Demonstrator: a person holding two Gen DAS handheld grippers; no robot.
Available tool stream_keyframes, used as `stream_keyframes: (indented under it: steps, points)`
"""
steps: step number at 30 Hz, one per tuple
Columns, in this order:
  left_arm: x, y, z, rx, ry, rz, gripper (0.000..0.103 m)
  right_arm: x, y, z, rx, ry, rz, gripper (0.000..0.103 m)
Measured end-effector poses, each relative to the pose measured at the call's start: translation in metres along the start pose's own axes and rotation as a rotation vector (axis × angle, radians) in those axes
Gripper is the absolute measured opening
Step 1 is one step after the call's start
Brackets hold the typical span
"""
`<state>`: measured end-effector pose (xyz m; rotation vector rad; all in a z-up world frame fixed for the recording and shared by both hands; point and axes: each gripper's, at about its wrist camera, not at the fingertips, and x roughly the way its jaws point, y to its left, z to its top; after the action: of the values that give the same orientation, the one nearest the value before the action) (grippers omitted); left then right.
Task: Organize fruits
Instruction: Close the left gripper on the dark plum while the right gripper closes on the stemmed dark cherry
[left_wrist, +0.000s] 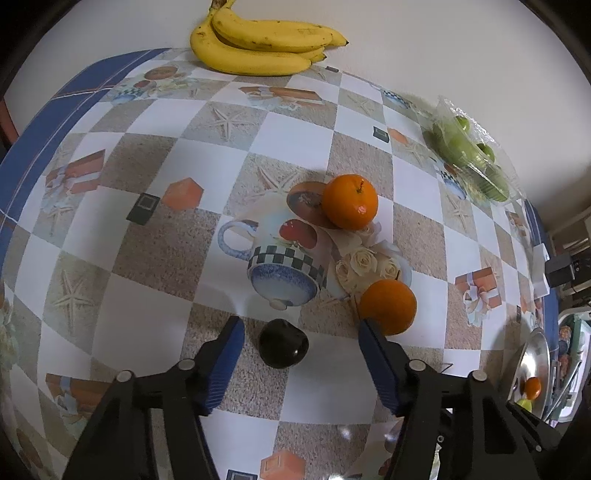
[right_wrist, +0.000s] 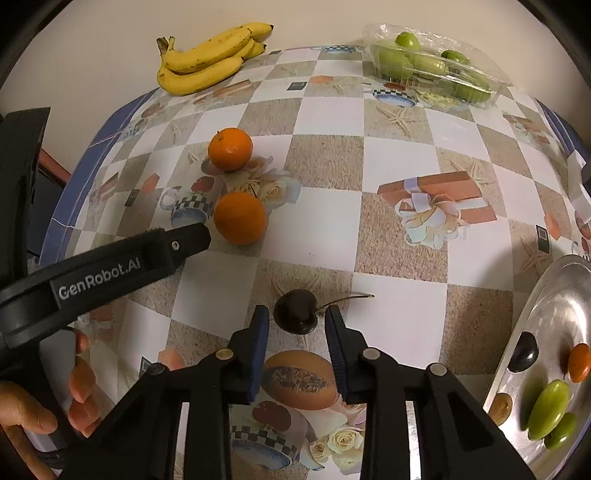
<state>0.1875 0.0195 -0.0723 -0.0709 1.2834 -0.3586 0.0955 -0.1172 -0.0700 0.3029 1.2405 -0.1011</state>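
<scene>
A dark cherry (right_wrist: 295, 312) with a thin stem lies on the patterned tablecloth. My right gripper (right_wrist: 297, 319) is open, its blue pads on either side of the cherry, not touching it. In the left wrist view a dark cherry (left_wrist: 283, 343) lies between the open fingers of my left gripper (left_wrist: 301, 328). Two oranges (left_wrist: 350, 201) (left_wrist: 388, 306) sit just beyond; they also show in the right wrist view (right_wrist: 230, 148) (right_wrist: 240, 218). The left gripper's body (right_wrist: 110, 266) reaches in from the left in the right wrist view.
A bunch of bananas (left_wrist: 258, 40) lies at the table's far edge. A clear plastic box of green fruits (right_wrist: 432, 66) stands at the back right. A metal tray (right_wrist: 554, 306) at the right edge holds several small fruits.
</scene>
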Motion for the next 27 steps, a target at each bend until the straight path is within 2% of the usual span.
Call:
stream_keyframes:
  steps: [2,9,18,27]
  points:
    - [0.0016,0.0004,0.0007,-0.003,0.0,-0.003,0.066,0.0014,-0.0004,0.0002,0.0,0.002,-0.003,0.031]
    - [0.0045,-0.0002,0.002,0.001,0.006,-0.009,0.05,0.002,-0.0012,0.001,0.009,0.003,0.0,0.027]
    - [0.0044,0.003,0.002,0.0,0.007,0.025,0.033,0.0018,-0.0016,0.0012,0.021,0.0,0.015,0.023]
    - [0.0035,0.0052,0.0017,-0.003,0.009,0.031,0.028,0.0009,-0.0043,0.0011,0.035,0.001,0.03,0.023]
